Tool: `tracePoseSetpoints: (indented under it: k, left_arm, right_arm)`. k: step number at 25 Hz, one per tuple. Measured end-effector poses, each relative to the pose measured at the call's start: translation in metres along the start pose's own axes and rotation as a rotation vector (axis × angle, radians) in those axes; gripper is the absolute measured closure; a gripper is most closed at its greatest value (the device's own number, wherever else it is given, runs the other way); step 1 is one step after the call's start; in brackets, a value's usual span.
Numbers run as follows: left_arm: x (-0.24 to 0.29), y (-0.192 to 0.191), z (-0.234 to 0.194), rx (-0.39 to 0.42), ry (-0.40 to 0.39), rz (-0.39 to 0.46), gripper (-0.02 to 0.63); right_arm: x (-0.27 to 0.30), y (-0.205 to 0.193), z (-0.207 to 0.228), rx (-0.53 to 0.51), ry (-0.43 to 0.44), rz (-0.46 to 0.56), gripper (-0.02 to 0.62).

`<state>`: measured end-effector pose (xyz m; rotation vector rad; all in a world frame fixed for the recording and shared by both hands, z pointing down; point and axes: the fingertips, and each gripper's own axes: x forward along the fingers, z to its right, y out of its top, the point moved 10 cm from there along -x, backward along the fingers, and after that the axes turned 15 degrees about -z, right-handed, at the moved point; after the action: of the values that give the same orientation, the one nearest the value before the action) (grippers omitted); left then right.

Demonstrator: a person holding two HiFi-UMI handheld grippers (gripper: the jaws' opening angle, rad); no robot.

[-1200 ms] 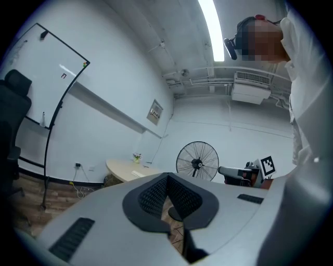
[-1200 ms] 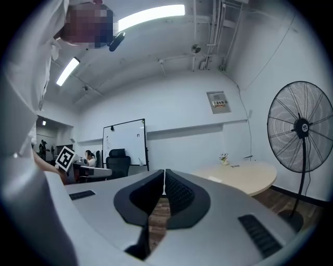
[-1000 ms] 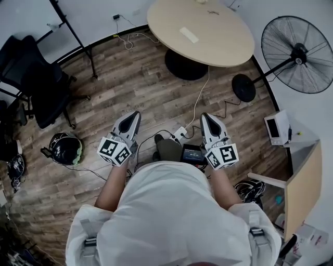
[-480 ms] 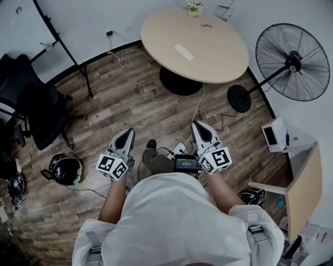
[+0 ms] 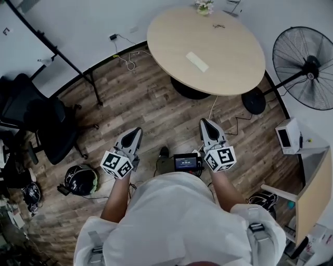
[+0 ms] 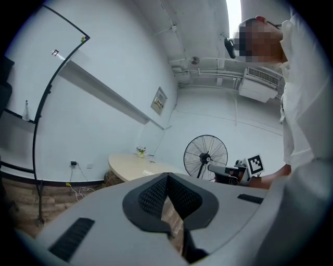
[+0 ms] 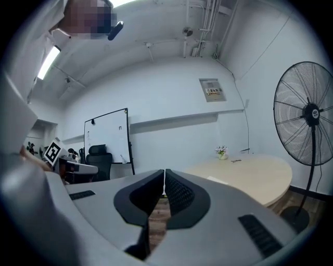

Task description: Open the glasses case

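Note:
A pale, flat glasses case [image 5: 196,61] lies shut on the round wooden table [image 5: 229,52] at the far side of the room. The right gripper view shows it as a small light slab [image 7: 216,180] on the table top. My left gripper [image 5: 136,131] and right gripper [image 5: 206,123] are held side by side in front of my body, over the wood floor and well short of the table. Both point toward it. Each gripper's jaws meet at the tips with nothing between them, as seen in the left gripper view [image 6: 167,176] and the right gripper view [image 7: 164,174].
A standing fan [image 5: 307,67] is right of the table. A black office chair [image 5: 36,119] and a helmet [image 5: 81,180] are on the left. Cables cross the floor. A white device [image 5: 289,136] sits at the right, and a small flower pot [image 5: 204,6] stands on the table's far edge.
The person has walked forward toward the round table, carrying both grippers along. The table and fan sit closer to the grippers. Both pairs of jaws stay shut.

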<state>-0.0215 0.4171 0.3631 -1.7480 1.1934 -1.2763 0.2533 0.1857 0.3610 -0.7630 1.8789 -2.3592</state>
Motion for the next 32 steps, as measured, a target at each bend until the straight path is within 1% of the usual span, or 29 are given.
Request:
tracePoseSetpoints:
  k: [5,8,11,14,18,21,23,28,32]
  left_arm:
    - [0.031,0.037,-0.04,0.017,-0.013,-0.028,0.592]
    - [0.042,0.057,-0.058,0.023,-0.018,-0.031,0.592]
    - [0.057,0.073,-0.07,0.042,-0.045,-0.036,0.592]
    - [0.085,0.088,-0.082,0.063,-0.088,-0.048,0.592]
    - [0.122,0.103,-0.09,0.086,-0.149,-0.052,0.592]
    - [0.155,0.115,-0.104,0.115,-0.193,-0.058,0.592]
    - [0.18,0.124,-0.117,0.12,-0.221,-0.066,0.592]
    - [0.257,0.153,-0.151,0.123,-0.305,-0.093,0.592]
    - [0.32,0.181,-0.183,0.145,-0.386,-0.14,0.592]
  right_arm:
    - [0.052,0.02,0.017,0.005,0.019,-0.03,0.569]
    - [0.071,0.028,0.024,0.013,0.014,-0.041,0.569]
    - [0.081,0.036,0.028,0.006,-0.003,-0.024,0.569]
    - [0.086,0.039,0.039,-0.014,-0.038,0.005,0.569]
    - [0.084,0.037,0.056,0.011,-0.094,0.002,0.569]
    - [0.091,0.039,0.069,0.024,-0.142,-0.001,0.569]
    - [0.099,0.042,0.081,0.033,-0.178,-0.005,0.569]
    - [0.129,0.056,0.119,0.068,-0.284,-0.012,0.569]
    - [0.172,0.072,0.144,0.102,-0.348,-0.029,0.569]
